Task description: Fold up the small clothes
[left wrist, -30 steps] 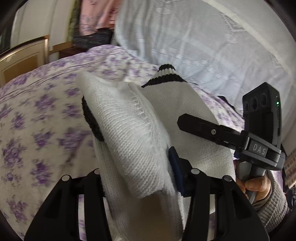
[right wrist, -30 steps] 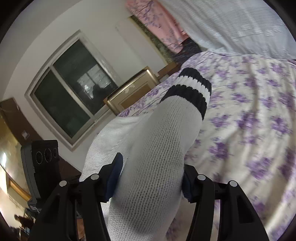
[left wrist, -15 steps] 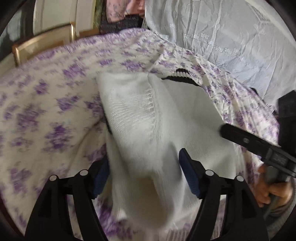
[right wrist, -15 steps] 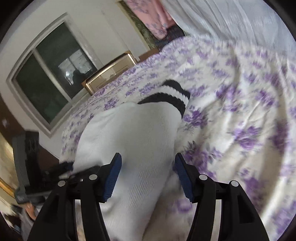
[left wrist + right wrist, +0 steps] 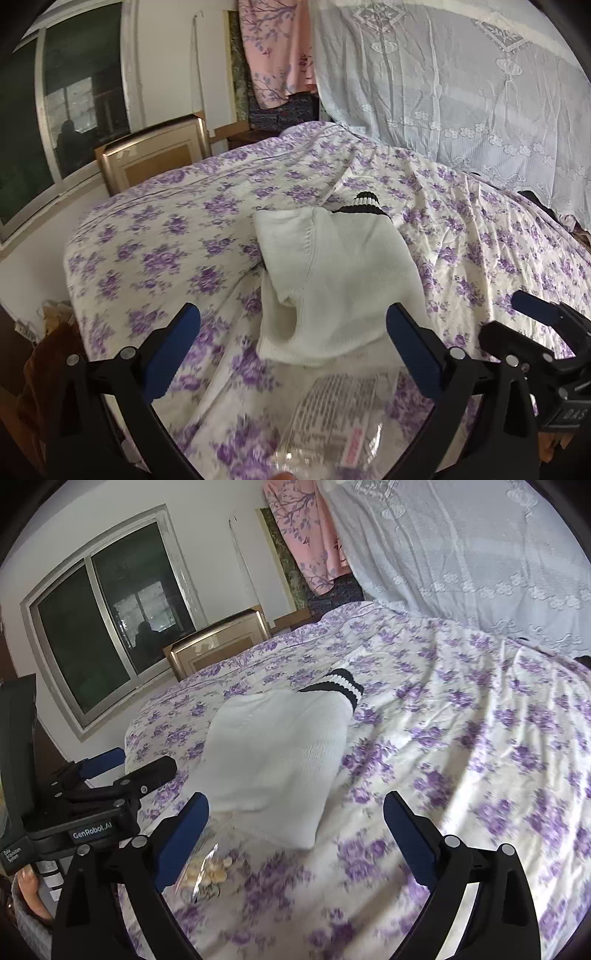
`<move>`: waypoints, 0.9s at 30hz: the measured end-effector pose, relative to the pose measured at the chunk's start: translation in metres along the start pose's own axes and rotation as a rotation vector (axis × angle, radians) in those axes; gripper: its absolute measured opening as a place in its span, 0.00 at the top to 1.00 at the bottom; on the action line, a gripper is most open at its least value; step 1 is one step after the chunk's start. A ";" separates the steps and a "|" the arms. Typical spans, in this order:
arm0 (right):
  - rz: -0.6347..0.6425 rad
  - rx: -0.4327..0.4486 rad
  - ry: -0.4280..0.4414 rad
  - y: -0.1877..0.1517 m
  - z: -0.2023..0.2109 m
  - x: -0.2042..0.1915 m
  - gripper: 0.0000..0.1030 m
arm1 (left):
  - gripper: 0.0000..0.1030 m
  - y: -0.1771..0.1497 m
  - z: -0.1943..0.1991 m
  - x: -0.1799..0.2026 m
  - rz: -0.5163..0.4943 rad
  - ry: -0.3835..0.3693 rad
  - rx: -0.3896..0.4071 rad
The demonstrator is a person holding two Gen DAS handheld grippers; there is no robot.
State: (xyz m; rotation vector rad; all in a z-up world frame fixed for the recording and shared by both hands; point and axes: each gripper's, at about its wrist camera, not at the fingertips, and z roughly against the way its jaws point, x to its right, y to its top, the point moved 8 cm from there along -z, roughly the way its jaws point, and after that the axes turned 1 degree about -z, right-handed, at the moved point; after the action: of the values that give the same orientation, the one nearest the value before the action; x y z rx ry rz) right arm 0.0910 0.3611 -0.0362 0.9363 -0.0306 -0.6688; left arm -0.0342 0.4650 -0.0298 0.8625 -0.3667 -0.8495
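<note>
Both hand-held grippers are wide open and hold nothing; their jaws have just been opening, with no cloth left between them. Seen from the left wrist, the left hand-held gripper point(image 5: 293, 334) frames the near hem of a white knitted garment point(image 5: 340, 280), which lies folded on the bed point(image 5: 155, 254), just ahead of the blue pads and apart from them. The garment's long axis runs straight away from the gripper, ending in a black-and-white striped cuff point(image 5: 364, 205) at the far end. A clear plastic packet point(image 5: 332, 417) with printed text lies on the floral bedsheet directly below the jaws, nearer than the garment. At the right edge of this view the right hand-held gripper's black frame and one blue pad show. Seen from the right wrist, the right hand-held gripper point(image 5: 295, 818) points at the same white garment point(image 5: 273, 760), whose near edge sits ahead and slightly left of centre, so the left pad is closer to it than the right pad. The striped cuff point(image 5: 338, 683) again marks the far end. A small clear bag of pale pieces point(image 5: 208, 873) rests by the left pad. The left hand-held gripper point(image 5: 125, 766) appears at the left, beside the garment. Both grippers look about equally near the hem; the fold appears set down.
</note>
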 end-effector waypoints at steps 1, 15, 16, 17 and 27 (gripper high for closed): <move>0.009 0.010 -0.009 -0.001 0.007 -0.001 0.05 | 0.05 -0.002 0.004 0.001 0.001 0.006 0.000; 0.095 0.067 -0.040 -0.002 0.048 -0.014 0.03 | 0.05 -0.020 0.046 0.009 0.023 0.051 0.007; 0.095 0.068 -0.039 -0.002 0.049 -0.014 0.03 | 0.05 -0.020 0.047 0.011 0.022 0.049 0.006; 0.097 0.070 -0.037 -0.002 0.050 -0.015 0.03 | 0.05 -0.019 0.047 0.012 0.021 0.049 0.008; 0.091 0.069 -0.046 -0.001 0.049 -0.011 0.03 | 0.05 -0.018 0.050 0.016 0.004 0.094 0.023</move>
State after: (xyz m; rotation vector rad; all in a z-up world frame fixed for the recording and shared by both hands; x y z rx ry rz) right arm 0.0667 0.3301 -0.0044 0.9802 -0.1366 -0.6082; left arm -0.0630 0.4203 -0.0136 0.9199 -0.2964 -0.7995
